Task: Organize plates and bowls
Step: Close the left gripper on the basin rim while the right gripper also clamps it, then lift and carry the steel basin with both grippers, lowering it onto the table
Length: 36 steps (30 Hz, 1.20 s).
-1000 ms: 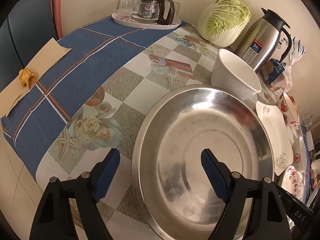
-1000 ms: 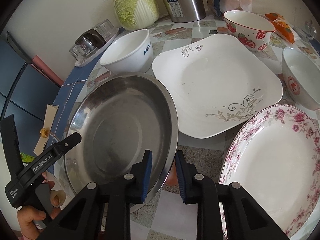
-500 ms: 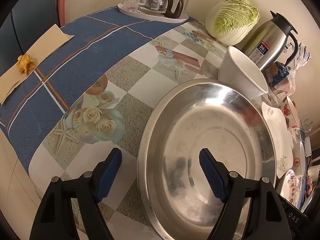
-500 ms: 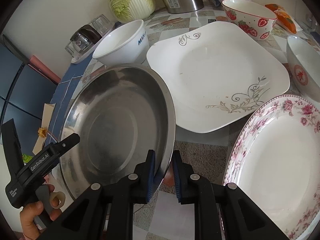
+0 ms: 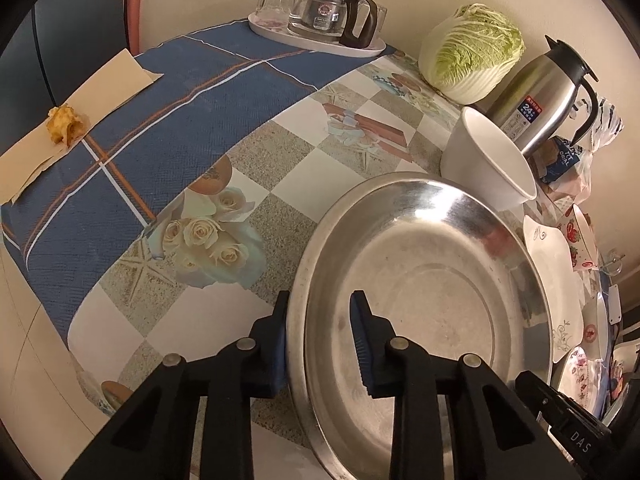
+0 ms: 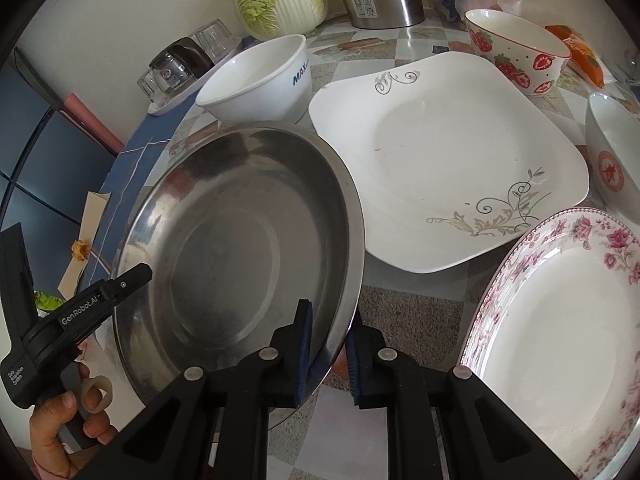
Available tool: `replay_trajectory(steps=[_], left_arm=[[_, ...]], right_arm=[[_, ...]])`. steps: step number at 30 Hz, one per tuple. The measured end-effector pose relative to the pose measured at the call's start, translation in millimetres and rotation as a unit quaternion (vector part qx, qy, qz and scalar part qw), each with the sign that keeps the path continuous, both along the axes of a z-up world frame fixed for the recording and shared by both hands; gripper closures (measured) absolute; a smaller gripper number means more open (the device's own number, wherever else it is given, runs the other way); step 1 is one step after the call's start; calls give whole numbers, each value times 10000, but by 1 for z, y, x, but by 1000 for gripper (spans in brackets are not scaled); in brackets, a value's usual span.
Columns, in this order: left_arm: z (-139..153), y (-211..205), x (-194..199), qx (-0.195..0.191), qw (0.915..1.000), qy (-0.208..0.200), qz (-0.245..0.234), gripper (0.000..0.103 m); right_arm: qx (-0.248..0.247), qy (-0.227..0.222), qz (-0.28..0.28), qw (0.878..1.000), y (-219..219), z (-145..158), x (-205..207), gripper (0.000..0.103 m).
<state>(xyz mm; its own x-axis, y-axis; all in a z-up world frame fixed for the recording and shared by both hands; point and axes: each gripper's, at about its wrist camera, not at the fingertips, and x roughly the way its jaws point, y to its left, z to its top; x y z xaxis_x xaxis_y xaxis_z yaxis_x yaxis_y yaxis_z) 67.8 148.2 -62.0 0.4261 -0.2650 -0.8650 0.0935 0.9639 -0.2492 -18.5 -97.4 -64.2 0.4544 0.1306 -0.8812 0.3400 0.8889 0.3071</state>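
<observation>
Your table (image 5: 304, 168) carries a checked floral oilcloth, with a blue plaid cloth (image 5: 160, 120) over its far-left part; a cream wall runs behind. The steel basin (image 6: 240, 232) sits at the near edge. Your left gripper (image 5: 320, 332) straddles the basin's left rim, jaws closing, one pad outside and one inside. Your right gripper (image 6: 328, 348) is clamped narrow on the basin's right rim. Just beyond the basin stands a white bowl (image 6: 260, 80). To its right lie a square plate (image 6: 448, 152) and a floral plate (image 6: 560, 320), with a strawberry bowl (image 6: 516, 52) and another bowl (image 6: 612, 160) further right. A cabbage (image 5: 472, 56), flask (image 5: 548, 92) and tray (image 5: 320, 40) of glassware line the wall.
</observation>
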Motion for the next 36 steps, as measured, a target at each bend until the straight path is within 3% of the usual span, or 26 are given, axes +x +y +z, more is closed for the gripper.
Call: replay_trajectory(steps=[18,23,36], left_arm=[[58,-2,-16,355,9980,-519,78,73],[75,-17,-18,471,9969,-634,-14,73],[131,-88,-17,544,9905,-1108,-613,73]], right_arm=[[-127,-733,256,9969,10,47,-11,86],[-426,-993,263,9938,8,67,-15,86],[-462,-1620,-476,9846,-43,107,-41,85]])
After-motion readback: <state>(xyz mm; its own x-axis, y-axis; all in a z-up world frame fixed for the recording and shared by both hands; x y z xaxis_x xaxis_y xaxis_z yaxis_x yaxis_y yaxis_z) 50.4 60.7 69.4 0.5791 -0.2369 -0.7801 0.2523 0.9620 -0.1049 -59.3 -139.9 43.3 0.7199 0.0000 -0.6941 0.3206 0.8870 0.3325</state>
